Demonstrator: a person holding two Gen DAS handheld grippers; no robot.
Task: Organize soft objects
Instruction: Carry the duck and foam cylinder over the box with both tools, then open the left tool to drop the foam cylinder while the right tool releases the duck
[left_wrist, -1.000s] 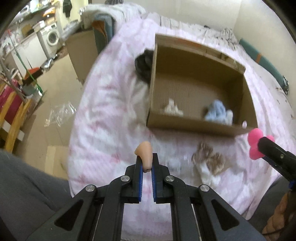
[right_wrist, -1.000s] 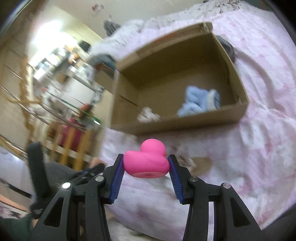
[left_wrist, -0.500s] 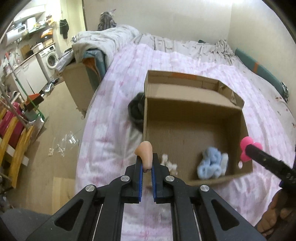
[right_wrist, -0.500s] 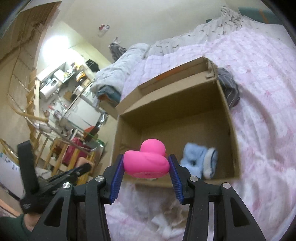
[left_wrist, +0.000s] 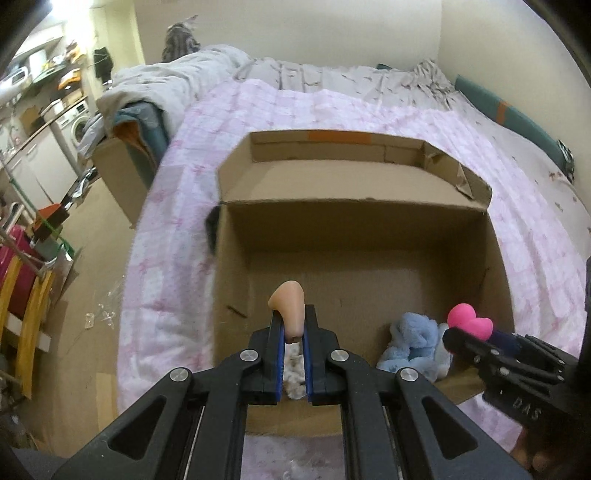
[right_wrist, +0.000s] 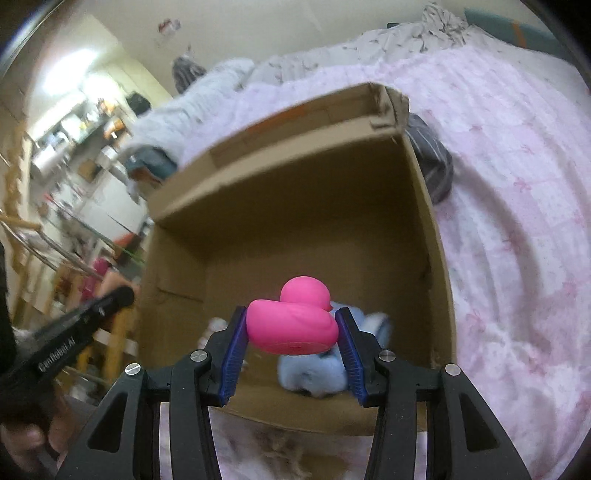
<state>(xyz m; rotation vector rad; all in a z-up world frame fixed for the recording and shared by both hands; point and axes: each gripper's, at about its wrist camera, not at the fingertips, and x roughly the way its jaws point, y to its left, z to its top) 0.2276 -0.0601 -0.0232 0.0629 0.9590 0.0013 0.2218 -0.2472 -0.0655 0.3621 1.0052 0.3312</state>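
My left gripper (left_wrist: 293, 328) is shut on a small flesh-coloured soft nose toy (left_wrist: 290, 306), held over the near edge of an open cardboard box (left_wrist: 354, 221) on the pink bed. My right gripper (right_wrist: 291, 328) is shut on a pink rubber duck (right_wrist: 295, 321), also over the box's near side; it shows in the left wrist view (left_wrist: 469, 321) at the right. Inside the box lie a light blue plush toy (left_wrist: 410, 343), also seen in the right wrist view (right_wrist: 314, 373), and a small white fluffy toy (left_wrist: 293, 373).
A dark grey striped cloth (right_wrist: 432, 170) lies on the pink bedspread (left_wrist: 173, 236) beside the box. A brown and white plush (right_wrist: 273, 454) lies in front of the box. A folded duvet (left_wrist: 166, 81), another carton (left_wrist: 118, 166) and floor clutter are to the left.
Both grippers have moved forward from in front of the box to over its near edge, still holding the nose toy and the duck. The box now fills both views.
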